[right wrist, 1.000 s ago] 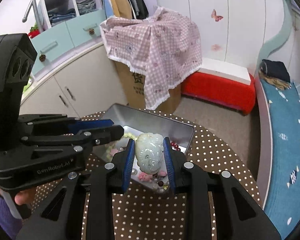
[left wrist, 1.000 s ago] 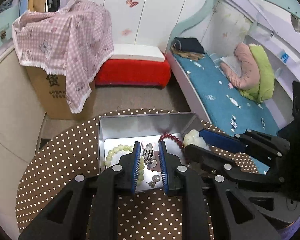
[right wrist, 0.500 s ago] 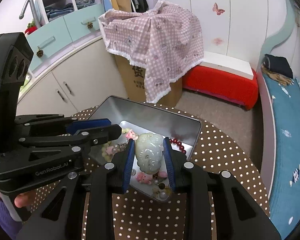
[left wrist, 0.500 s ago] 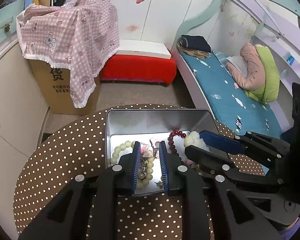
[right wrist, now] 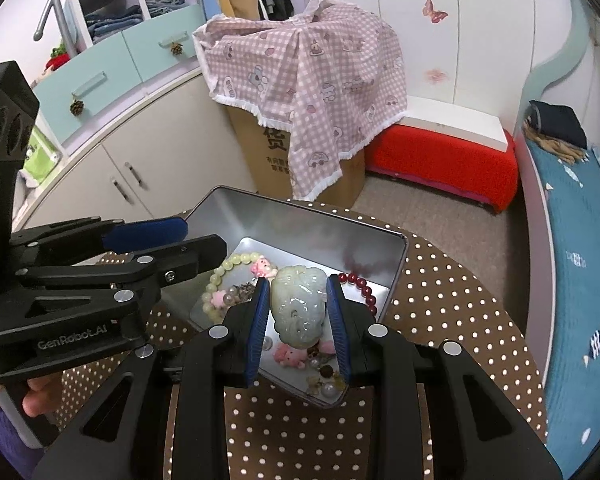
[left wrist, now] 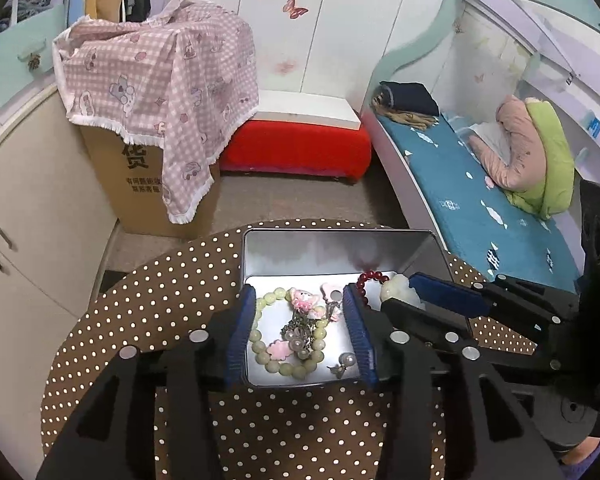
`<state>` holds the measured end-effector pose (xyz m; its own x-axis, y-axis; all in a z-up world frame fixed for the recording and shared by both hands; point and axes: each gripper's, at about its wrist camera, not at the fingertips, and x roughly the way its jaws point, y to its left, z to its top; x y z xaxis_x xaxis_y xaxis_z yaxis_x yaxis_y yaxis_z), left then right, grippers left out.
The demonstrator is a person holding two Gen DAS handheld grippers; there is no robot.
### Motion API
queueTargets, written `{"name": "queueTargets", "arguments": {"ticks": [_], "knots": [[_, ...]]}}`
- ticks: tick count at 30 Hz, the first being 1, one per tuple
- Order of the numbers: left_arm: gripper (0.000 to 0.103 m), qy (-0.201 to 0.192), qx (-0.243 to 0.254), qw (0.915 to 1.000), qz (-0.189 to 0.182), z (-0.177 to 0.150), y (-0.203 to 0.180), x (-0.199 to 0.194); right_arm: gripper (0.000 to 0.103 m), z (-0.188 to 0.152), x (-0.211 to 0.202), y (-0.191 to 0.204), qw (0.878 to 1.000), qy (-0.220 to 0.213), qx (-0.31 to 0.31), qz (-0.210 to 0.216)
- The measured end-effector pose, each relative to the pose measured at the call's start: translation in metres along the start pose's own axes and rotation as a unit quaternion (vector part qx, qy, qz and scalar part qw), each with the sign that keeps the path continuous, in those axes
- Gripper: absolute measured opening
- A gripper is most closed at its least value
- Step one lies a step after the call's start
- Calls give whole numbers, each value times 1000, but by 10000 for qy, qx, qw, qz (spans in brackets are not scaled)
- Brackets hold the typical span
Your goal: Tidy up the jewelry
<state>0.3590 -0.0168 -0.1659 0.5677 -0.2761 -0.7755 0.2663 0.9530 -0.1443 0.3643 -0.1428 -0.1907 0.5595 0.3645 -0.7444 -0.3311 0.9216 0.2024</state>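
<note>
A round table [left wrist: 148, 304] in a brown, white-dotted cloth lay under both grippers, its near edge cut off by the black gripper bodies. On it, straight ahead of the fingers, stood an open metal tin [left wrist: 332, 240] holding the jewelry.

The left gripper [left wrist: 300, 328] hung over the tin's near half with its jaws opening and nothing pressed between the blue pads; below the gap lay a pale green bead bracelet [left wrist: 260, 340], pink charms [left wrist: 304, 300] and a tangled metal chain piece [left wrist: 300, 326] whose form was hard to make out. Its right finger hid part of a dark red bead bracelet [left wrist: 370, 278] toward the tin's far right. In the right wrist view the side of this gripper [right wrist: 204, 240] read "GenRobot.AI", and a hand [right wrist: 40, 396] held its grip, mostly cut off at the frame edge.

The right gripper [right wrist: 298, 312] was clamped narrowly on a carved pale jade pendant [right wrist: 298, 306], held upright between its pads above the tin; the pendant covered the small pieces behind it. Beneath it lay a pink pig charm [right wrist: 290, 356] and loose beads [right wrist: 328, 384].

Beyond the table, a cardboard box [right wrist: 272, 160] under a pink checked cloth [right wrist: 308, 76] showed printed Chinese characters, partly covered and too small to read.
</note>
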Motion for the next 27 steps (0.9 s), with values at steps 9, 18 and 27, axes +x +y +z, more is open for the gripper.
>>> {"name": "queueTargets", "arguments": {"ticks": [9, 18, 27], "knots": [[62, -324, 32, 9995, 48, -3, -6, -23, 30, -2, -13, 1, 9999, -122, 29, -21], [73, -879, 87, 9948, 516, -17, -12, -66, 39, -6, -44, 7, 9994, -339, 78, -7], [82, -1429, 41, 9874, 684, -39, -25, -132, 56, -28, -138, 24, 9937, -1090, 87, -240]]}}
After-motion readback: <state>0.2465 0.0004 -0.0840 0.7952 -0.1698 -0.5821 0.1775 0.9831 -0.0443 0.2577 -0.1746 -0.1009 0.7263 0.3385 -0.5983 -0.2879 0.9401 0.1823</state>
